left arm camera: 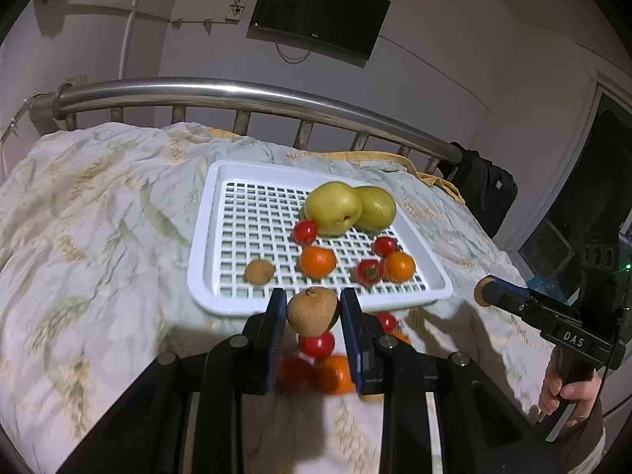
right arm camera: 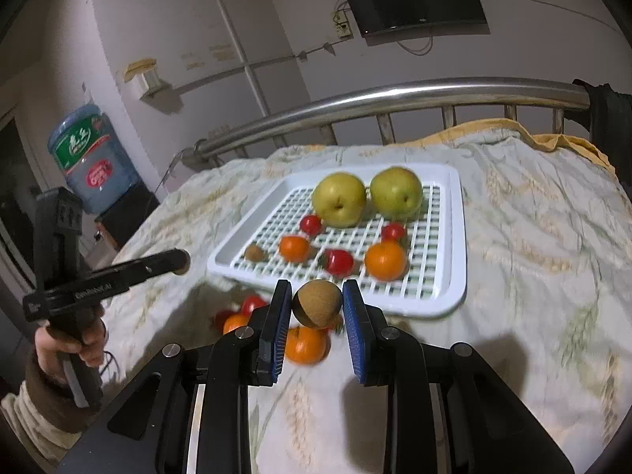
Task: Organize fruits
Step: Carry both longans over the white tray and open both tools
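Your left gripper (left arm camera: 313,318) is clamped on a small brown fruit (left arm camera: 312,311), rough matte skin, roundish and a bit egg-shaped, its long axis roughly upright with the stem dimple on top. It hangs just short of the near rim of the white plastic tray (left arm camera: 221,213), the kind with a square-grid slotted floor and smooth raised edges, sitting on a crinkly printed bedsheet (left arm camera: 98,213). Your right gripper (right arm camera: 316,310) is pinching its own brown fruit (right arm camera: 317,303), sandy-textured and nearly a ball, so its axis is hard to call. On the tray: two smooth yellow-green pears (left arm camera: 333,208), glossy little tomatoes (left arm camera: 305,231), dimpled orange tangerines (left arm camera: 318,261) and one more brown fruit (left arm camera: 258,271). Some tomatoes and tangerines (right arm camera: 306,344) lie loose on the sheet below the fingers, blurry.
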Motion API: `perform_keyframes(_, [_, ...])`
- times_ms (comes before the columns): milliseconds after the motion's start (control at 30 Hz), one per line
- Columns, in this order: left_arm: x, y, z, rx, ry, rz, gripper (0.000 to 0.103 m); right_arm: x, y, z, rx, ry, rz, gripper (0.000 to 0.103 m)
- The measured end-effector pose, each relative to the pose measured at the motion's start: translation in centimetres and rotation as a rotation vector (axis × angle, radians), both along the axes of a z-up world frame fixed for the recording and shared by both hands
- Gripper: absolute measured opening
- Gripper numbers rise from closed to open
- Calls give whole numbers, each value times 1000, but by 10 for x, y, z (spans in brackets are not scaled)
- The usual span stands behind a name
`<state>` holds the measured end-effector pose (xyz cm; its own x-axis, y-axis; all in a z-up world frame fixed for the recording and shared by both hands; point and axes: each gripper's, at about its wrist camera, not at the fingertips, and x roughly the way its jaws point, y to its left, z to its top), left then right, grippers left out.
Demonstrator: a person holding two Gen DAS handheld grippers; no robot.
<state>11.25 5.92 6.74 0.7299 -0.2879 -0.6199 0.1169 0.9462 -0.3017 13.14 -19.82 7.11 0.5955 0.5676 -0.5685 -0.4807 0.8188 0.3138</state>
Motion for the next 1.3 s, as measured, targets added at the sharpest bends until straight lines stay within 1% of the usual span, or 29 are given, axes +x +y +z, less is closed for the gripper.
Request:
perform_keyframes(67, [13, -1, 1, -9, 13, -7, 30, 12, -1, 4, 9, 7, -4, 25])
perform_keyframes(167, [31, -1, 1, 0, 28, -5, 30, 29, -1, 6, 14, 20, -11, 25])
perform_keyframes(333, [59, 2, -2, -5, 59, 2, 30, 57, -2, 2, 18, 57, -32, 25])
perform_keyframes(467, [83, 4, -10, 14, 94, 18, 30, 79, 0, -7, -41, 76, -73, 25])
perform_keyframes(600, [102, 5, -21, 33, 126, 30, 30, 99, -2, -26, -85, 120, -115, 25])
perform_keyframes(733, [119, 6, -35, 37, 163, 38, 30, 112, 1, -41, -127, 149, -142, 25])
perform_keyframes(900, [133, 6, -53, 45, 201, 48, 30, 119, 7, -51, -171, 154, -152, 25])
perform_keyframes(1000, [136, 6, -59, 46, 211, 56, 30, 121, 8, -54, -183, 150, -158, 25])
perform_keyframes(1067, [137, 6, -64, 44, 224, 56, 30, 123, 6, -55, -174, 153, -163, 26])
perform_keyframes(1100, [137, 6, -65, 40, 229, 58, 34, 123, 5, -55, -164, 158, -164, 29])
perform_keyframes(1133, [137, 8, -65, 33, 230, 61, 38, 122, 4, -54, -159, 160, -164, 34])
perform_keyframes(1167, [135, 10, -63, 21, 228, 68, 50, 120, 3, -53, -152, 160, -164, 46])
perform_keyframes(1200, [133, 12, -61, 10, 224, 77, 64, 116, 0, -50, -137, 151, -169, 60])
perform_keyframes(1233, [130, 15, -57, -4, 216, 91, 70, 112, -2, -46, -121, 134, -177, 67])
perform_keyframes(1267, [126, 18, -51, -24, 196, 105, 77, 105, -6, -39, -99, 105, -189, 79])
perform_keyframes(1300, [123, 21, -47, -34, 180, 115, 81, 101, -8, -35, -84, 87, -195, 83])
